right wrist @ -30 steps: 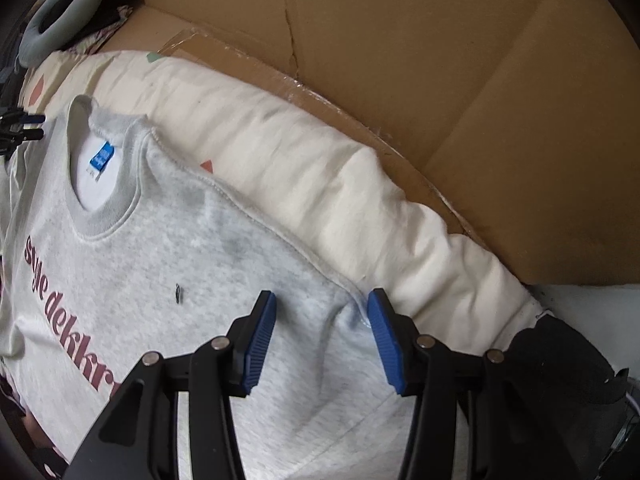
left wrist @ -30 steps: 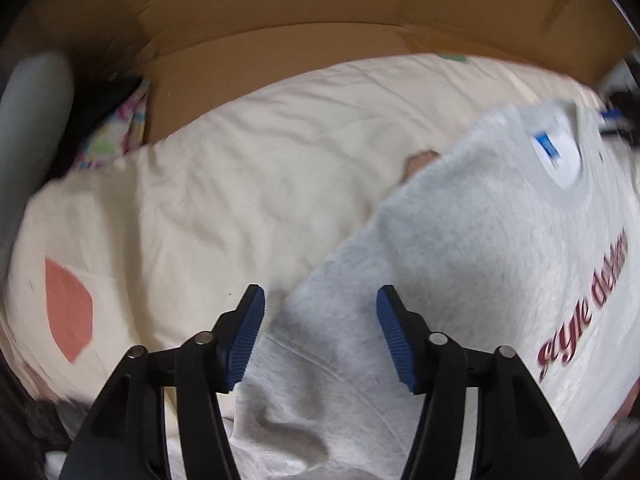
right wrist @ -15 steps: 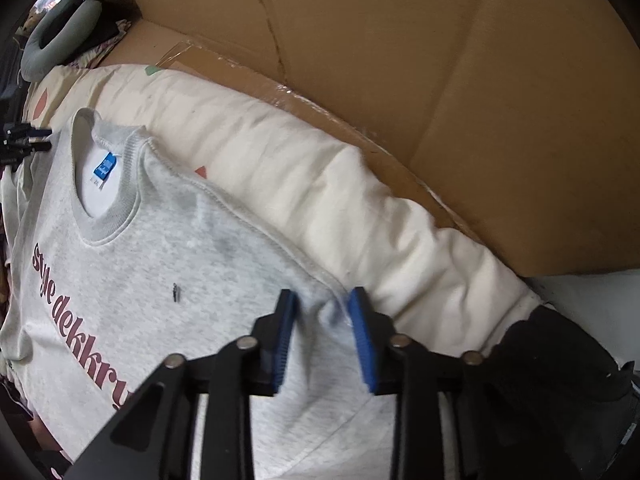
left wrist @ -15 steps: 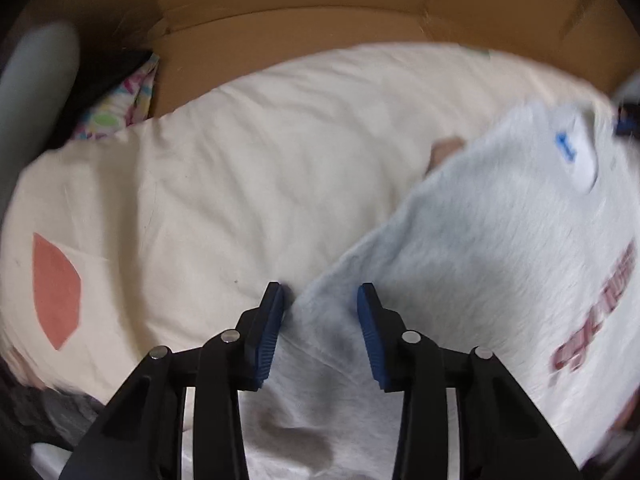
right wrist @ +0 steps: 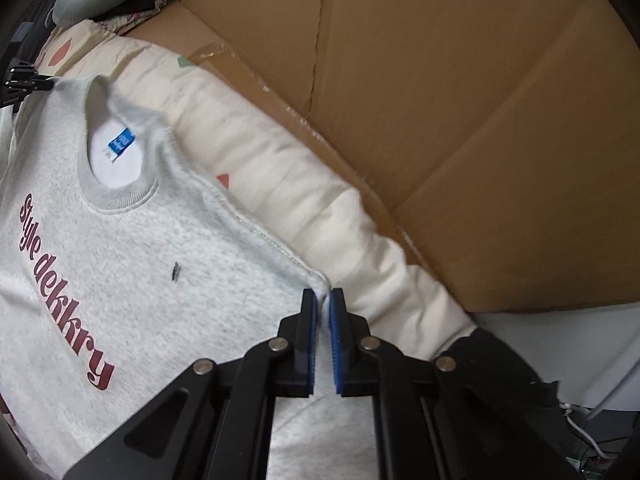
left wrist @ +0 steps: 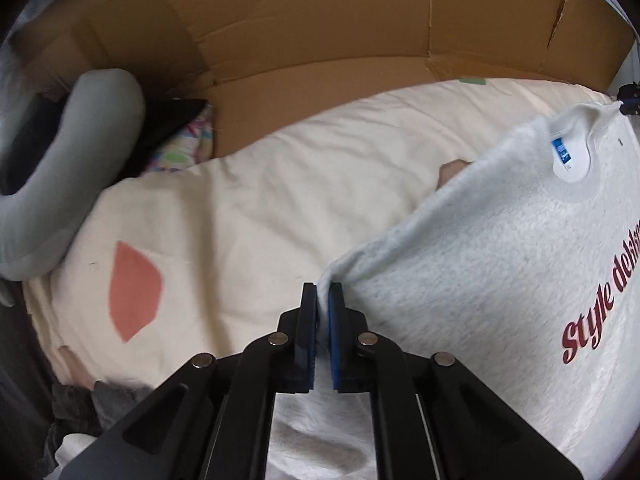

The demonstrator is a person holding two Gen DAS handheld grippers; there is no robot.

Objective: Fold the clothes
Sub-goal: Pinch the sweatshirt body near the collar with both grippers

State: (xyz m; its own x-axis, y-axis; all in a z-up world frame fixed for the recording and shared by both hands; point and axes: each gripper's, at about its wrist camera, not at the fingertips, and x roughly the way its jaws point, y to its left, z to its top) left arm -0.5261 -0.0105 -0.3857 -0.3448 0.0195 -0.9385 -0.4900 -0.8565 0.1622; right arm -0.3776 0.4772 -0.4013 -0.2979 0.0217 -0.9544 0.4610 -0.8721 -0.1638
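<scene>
Garment: a light heather-grey fleece sweatshirt [right wrist: 132,280] with a ribbed crew neck, a blue label inside the collar and dark red script lettering across the chest.
Place: it lies chest up on a cream quilted bed cover with coloured patches [left wrist: 240,208]; it fills the right of the left wrist view and the left and centre of the right wrist view.
Handling: judged soft, limp and fairly light, thick enough to bunch in a pinch; it should drape and sag between two held points, and not slip much.
Where to hold: the two shoulder ends, at the seams near the sleeves, look the sensible places, and that is where it is taken.
Left hand-held gripper [left wrist: 322,294]: its jaws have just been closing and are pressed together on a raised peak of grey fleece at the shoulder edge.
Right hand-held gripper [right wrist: 323,298]: likewise just closed, pinching the other shoulder corner by the stitched seam.
Surroundings: brown corrugated cardboard sheets [right wrist: 460,120] stand behind the bed; a grey-green curved cushion [left wrist: 60,184] sits at the left of the left wrist view.
</scene>
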